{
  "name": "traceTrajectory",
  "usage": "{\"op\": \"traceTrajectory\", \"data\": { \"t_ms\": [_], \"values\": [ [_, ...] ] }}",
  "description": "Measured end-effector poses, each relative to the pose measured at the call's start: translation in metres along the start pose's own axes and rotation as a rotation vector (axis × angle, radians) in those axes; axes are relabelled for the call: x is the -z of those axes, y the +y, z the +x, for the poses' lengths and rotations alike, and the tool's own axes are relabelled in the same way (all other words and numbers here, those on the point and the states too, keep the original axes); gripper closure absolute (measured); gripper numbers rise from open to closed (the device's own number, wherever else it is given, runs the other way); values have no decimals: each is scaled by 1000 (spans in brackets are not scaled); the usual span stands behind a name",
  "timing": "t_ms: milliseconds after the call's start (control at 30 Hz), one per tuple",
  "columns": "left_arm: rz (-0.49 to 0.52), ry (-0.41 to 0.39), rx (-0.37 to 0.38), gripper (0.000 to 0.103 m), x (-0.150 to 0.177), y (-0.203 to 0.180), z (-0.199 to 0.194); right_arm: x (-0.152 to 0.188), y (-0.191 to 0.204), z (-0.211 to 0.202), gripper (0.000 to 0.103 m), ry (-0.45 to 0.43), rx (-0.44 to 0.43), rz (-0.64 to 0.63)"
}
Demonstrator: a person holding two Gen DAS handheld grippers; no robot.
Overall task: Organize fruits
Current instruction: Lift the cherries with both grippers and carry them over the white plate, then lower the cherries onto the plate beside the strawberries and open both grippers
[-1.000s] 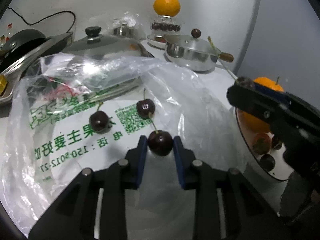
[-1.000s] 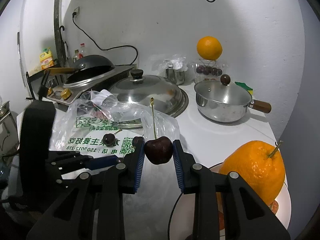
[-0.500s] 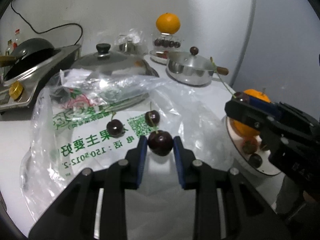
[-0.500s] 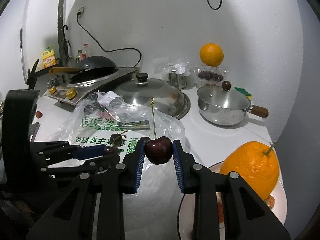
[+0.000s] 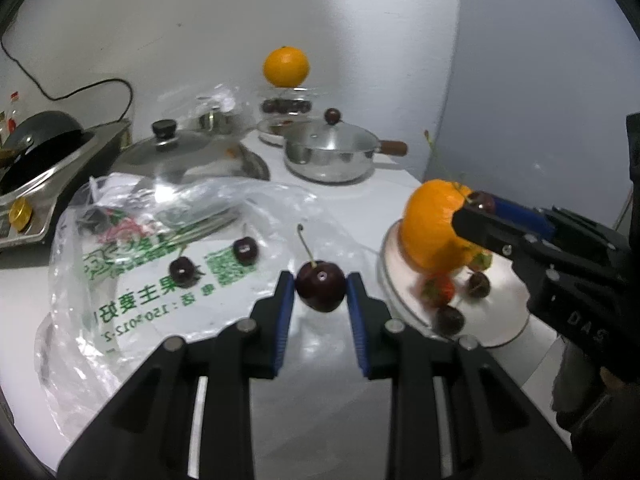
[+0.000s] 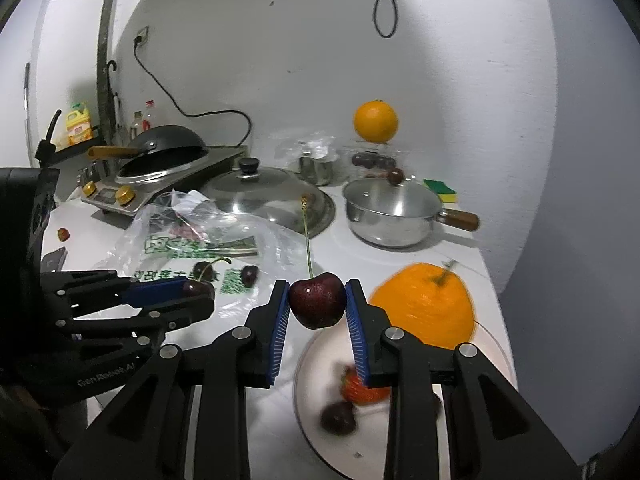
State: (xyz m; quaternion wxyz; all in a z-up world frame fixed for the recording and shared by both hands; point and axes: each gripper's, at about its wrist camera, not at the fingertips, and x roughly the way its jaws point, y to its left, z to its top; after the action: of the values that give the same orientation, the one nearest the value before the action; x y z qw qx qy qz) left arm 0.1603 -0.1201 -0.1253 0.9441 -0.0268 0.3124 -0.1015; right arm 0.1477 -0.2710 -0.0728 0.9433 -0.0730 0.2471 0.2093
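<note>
dark red, glossy skin marks the two cherries in transit: the left gripper (image 5: 321,294) pinches one cherry (image 5: 321,286) between its blue ribbed pads, stem upright, and the right gripper (image 6: 317,306) pinches a second cherry (image 6: 317,305) the same way, its long thin stem rising straight. both pairs of fingers are closed onto the fruit, contacting it at the widest part. the left cherry hangs above the counter between the plastic bag (image 5: 120,280) and the white plate (image 5: 504,320); the right cherry hangs at the near-left rim of the plate (image 6: 308,364).

judged step: carry each cherry over the plate and set it down. done well, this means lowering close to the plate floor before parting the pads, since a round, smooth cherry is likely to roll; a bare patch away from the large orange (image 6: 424,308) is the better landing spot, and squeezing harder risks bruising soft flesh.

materials: the bag is thin, crinkled, transparent film with green print, and two loose cherries (image 5: 245,250) rest on it. the plate is smooth and shallow, already holding the dimpled orange, a strawberry (image 5: 440,292) and more dark cherries. behind stand a polished steel saucepan (image 5: 332,156) with a wooden handle and a domed steel lid (image 5: 180,152) with a black knob.
</note>
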Motion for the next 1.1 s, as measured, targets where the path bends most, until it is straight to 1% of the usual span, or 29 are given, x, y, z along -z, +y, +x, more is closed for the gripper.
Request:
{"op": "traceTrajectory", "data": {
  "t_ms": [133,267,567,867,1100],
  "values": [
    [28,4,17,75,0,-19,0,8,-16,-12,73,-3,5,15],
    [50,8,28,75,0,-36,1,17,-31,-18,73,19,17,32],
    [83,14,31,75,0,-60,6,32,-52,-29,73,32,29,52],
    [115,39,53,75,5,-85,15,45,-73,-35,73,48,47,74],
    [140,67,85,75,13,-107,24,58,-86,-33,73,65,62,87]
  ]
}}
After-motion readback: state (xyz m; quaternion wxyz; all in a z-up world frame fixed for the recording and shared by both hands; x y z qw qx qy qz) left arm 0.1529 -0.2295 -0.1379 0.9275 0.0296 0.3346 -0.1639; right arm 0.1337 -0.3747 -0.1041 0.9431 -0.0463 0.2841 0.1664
